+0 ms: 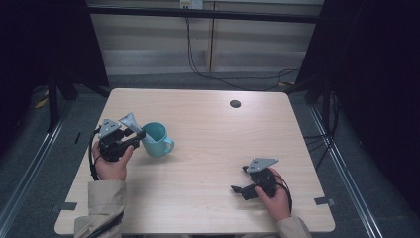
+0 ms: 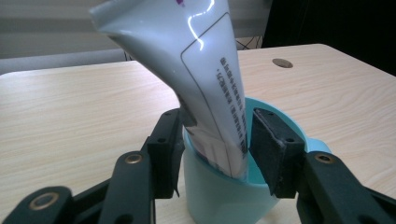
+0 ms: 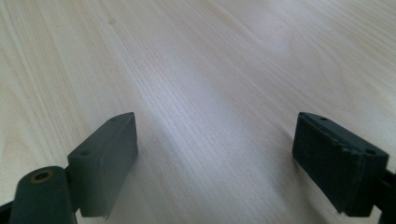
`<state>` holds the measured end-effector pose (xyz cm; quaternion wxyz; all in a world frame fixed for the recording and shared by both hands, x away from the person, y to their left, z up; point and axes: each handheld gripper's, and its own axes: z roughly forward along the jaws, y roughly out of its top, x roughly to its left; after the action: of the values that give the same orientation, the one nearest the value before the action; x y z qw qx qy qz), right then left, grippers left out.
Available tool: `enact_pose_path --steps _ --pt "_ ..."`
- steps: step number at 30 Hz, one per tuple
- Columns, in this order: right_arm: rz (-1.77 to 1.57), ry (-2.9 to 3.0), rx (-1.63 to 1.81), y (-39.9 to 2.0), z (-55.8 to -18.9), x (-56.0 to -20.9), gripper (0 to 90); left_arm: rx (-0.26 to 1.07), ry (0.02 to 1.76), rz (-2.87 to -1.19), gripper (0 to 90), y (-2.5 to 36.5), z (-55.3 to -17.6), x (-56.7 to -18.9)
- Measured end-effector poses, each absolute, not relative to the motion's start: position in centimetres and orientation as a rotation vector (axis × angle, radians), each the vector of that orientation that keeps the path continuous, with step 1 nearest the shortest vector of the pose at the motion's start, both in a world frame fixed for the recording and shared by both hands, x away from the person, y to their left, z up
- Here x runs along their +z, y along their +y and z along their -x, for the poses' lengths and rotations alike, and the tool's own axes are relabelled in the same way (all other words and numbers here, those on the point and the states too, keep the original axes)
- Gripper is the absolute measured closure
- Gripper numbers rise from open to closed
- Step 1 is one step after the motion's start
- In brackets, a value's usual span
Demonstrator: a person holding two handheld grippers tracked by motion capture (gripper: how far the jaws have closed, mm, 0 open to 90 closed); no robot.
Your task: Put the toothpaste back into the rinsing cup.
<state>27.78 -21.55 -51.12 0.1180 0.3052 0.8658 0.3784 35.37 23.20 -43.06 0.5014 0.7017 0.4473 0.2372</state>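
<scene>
Left gripper point(image 2: 215, 149) jaws just clear of tube point(image 2: 205, 88), which leans tail-up in cup point(image 2: 224, 200); right gripper point(image 3: 215, 158) farther off, jaws wide, empty.

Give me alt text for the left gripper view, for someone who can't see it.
A white squeeze tube stands tilted inside a light blue mug, its lower end down in the mug. The left gripper has its two black jaws on either side of the tube at the rim, a little apart from it. Behind lies a pale wooden table.
</scene>
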Motion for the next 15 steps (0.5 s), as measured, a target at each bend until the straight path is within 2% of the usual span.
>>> enact_pose_path --steps 15 --pt "-0.891 2.534 1.108 -21.55 -27.78 -51.12 13.8 0.513 1.114 -1.7 35.2 23.23 -35.52 -43.38"
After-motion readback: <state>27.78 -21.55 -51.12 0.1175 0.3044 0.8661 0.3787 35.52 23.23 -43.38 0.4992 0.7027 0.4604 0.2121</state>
